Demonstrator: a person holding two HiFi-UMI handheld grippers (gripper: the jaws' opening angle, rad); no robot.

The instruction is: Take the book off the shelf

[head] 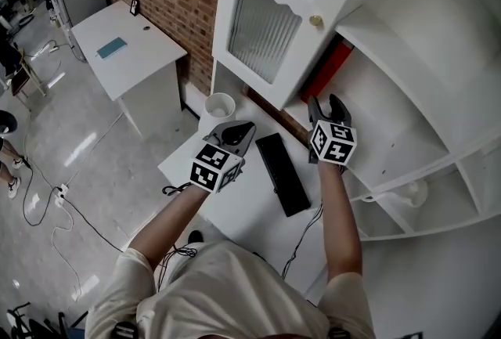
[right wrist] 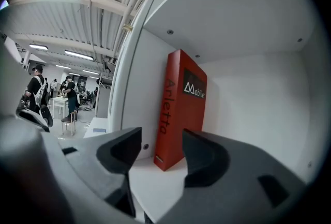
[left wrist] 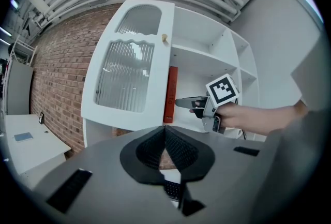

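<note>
A red book stands upright at the left end of a white shelf, against the cabinet's side wall. In the right gripper view the red book is straight ahead, a short way beyond the jaws and not touched. My right gripper is inside the shelf opening, open, with nothing between its fingers. My left gripper hovers over the table below, shut and empty. From the left gripper view I see the book and the right gripper pointing at it.
A cabinet door with ribbed glass hangs just left of the book. On the white table lie a black keyboard and a white cup. A brick wall and a white desk are at the left.
</note>
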